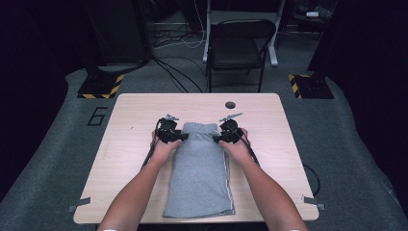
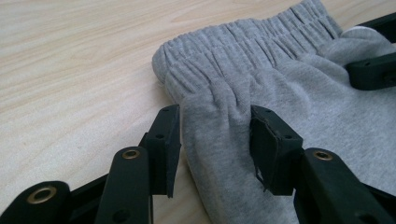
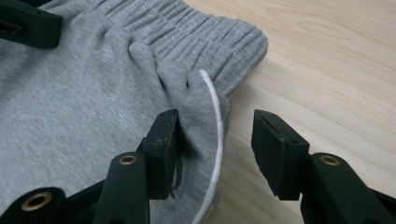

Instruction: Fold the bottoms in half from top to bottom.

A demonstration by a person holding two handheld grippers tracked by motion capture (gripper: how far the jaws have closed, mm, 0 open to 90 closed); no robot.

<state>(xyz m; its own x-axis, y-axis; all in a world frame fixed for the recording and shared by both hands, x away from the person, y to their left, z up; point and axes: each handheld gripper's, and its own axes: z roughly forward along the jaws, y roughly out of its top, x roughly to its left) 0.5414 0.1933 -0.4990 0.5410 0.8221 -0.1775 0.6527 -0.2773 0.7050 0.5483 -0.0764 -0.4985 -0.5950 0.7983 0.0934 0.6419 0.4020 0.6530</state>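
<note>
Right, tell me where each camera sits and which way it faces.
High view: fixed above the person's side, looking forward and down on the wooden table and folded grey sweatpants; both forearms and both tongs show.
Left gripper view: rides the left tongs, looking along the jaws straddling the sweatpants' edge below the elastic waistband.
Right gripper view: rides the right tongs, jaws open astride the white-piped edge.
Shared: both gripper views show the waistband and the other tongs.
</note>
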